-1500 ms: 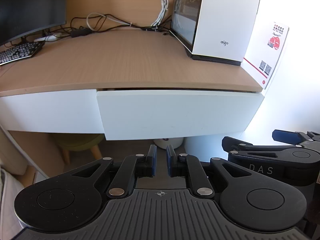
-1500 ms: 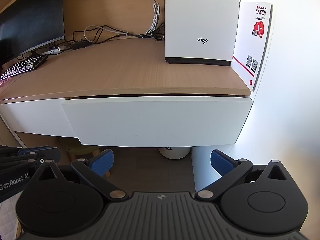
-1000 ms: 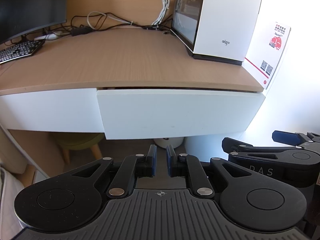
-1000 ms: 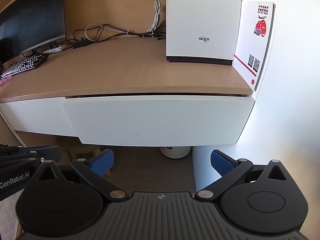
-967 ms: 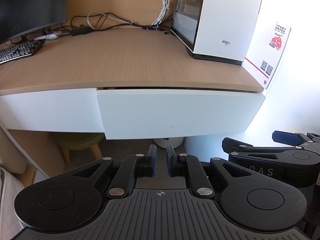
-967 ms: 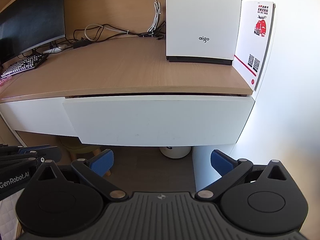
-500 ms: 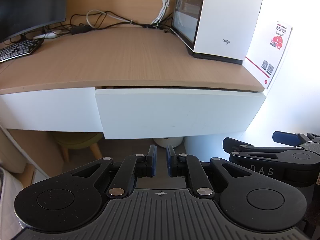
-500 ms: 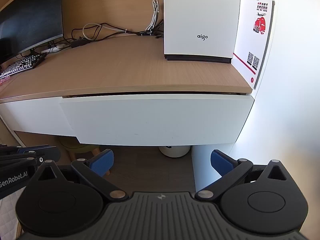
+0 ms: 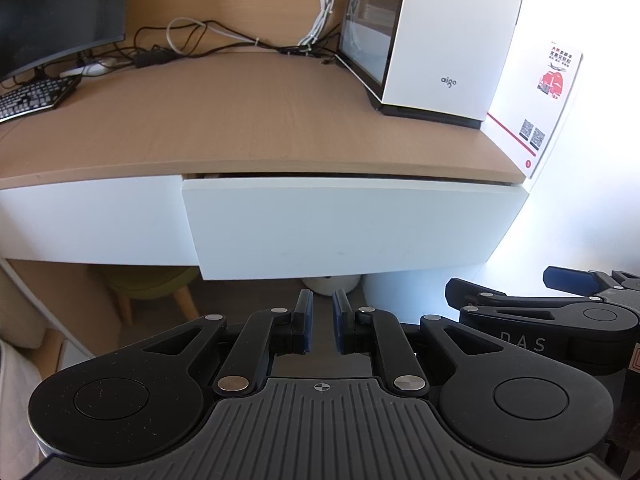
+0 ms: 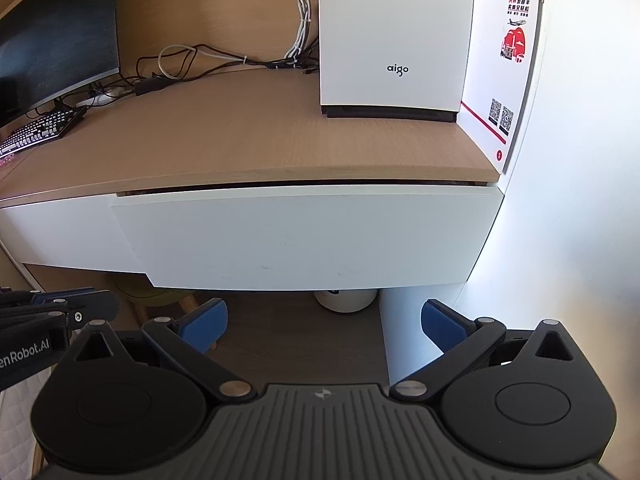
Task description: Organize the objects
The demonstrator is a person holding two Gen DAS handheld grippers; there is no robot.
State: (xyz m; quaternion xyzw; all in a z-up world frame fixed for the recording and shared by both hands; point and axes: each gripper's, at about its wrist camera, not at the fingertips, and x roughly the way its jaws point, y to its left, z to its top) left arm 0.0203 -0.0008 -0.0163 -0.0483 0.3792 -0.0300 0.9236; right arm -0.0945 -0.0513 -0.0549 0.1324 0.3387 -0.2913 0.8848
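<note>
One white "aigo" computer case (image 10: 394, 36) on the wooden surface (image 10: 240, 132), one drawer (image 10: 304, 236) ajar, left hand-held gripper (image 9: 320, 328) nearly closed and empty, right hand-held gripper (image 10: 324, 322) wide open.

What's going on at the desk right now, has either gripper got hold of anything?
Nothing is held. Both grippers hang in front of the desk, below the white drawer front, which stands slightly out from the desk with a thin dark gap above it. The left gripper has its jaws nearly together and empty; the right gripper is wide open. On the desktop sit a white computer case, a keyboard and a tangle of cables, all untouched.
</note>
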